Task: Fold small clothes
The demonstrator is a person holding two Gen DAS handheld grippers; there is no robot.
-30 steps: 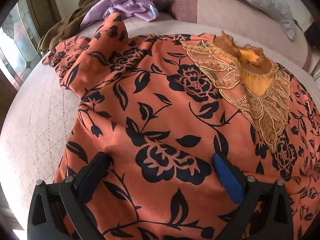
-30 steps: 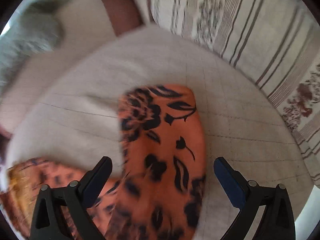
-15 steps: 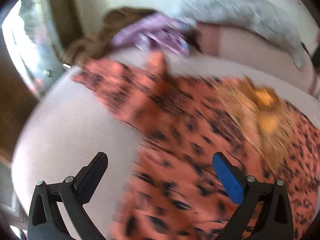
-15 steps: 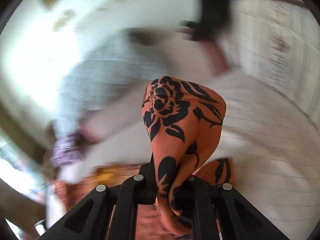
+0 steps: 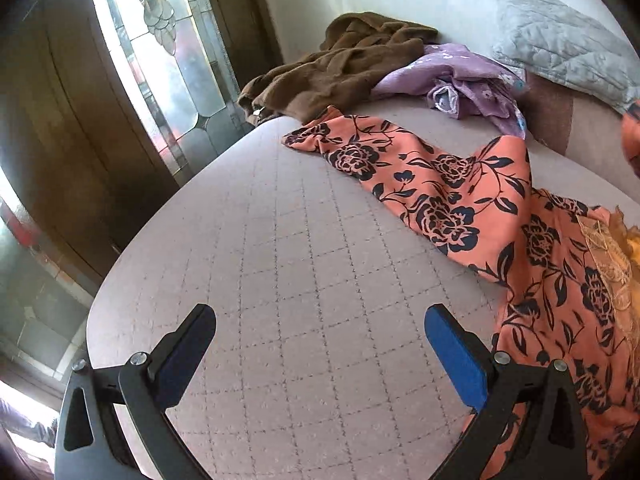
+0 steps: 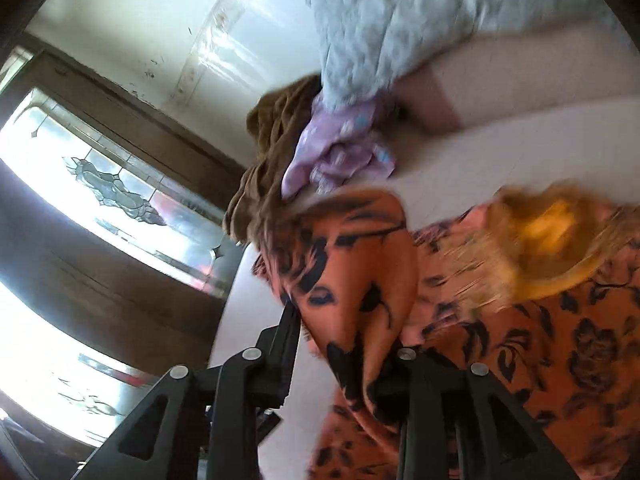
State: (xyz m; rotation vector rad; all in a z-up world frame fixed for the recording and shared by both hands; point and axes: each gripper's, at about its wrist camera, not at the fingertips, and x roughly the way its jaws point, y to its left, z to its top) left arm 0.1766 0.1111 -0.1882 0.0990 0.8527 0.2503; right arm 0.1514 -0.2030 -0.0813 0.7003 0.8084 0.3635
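Note:
An orange garment with dark blue flowers (image 5: 460,184) lies spread on the quilted bed (image 5: 300,260); one sleeve stretches toward the back left. Its gold embroidered neckline (image 5: 612,256) shows at the right edge. My left gripper (image 5: 320,312) is open over bare bedcover, just left of the garment's hem, with nothing between its fingers. In the right wrist view the other sleeve (image 6: 360,264) hangs lifted between the jaws of my right gripper (image 6: 348,328). Those jaws are opening, and the cloth drapes over the right finger. The neckline (image 6: 552,232) lies just beyond.
A brown cloth (image 5: 340,68) and a purple garment (image 5: 468,76) are heaped at the bed's far edge, beside a grey quilted pillow (image 5: 560,40). A leaded-glass window (image 5: 160,60) in dark wood stands left of the bed. The bed's edge curves down at the left.
My left gripper slid left off the garment onto bare bedcover. My right gripper shut on the sleeve, lifted it and swung it over toward the neckline; its jaws now stand parted.

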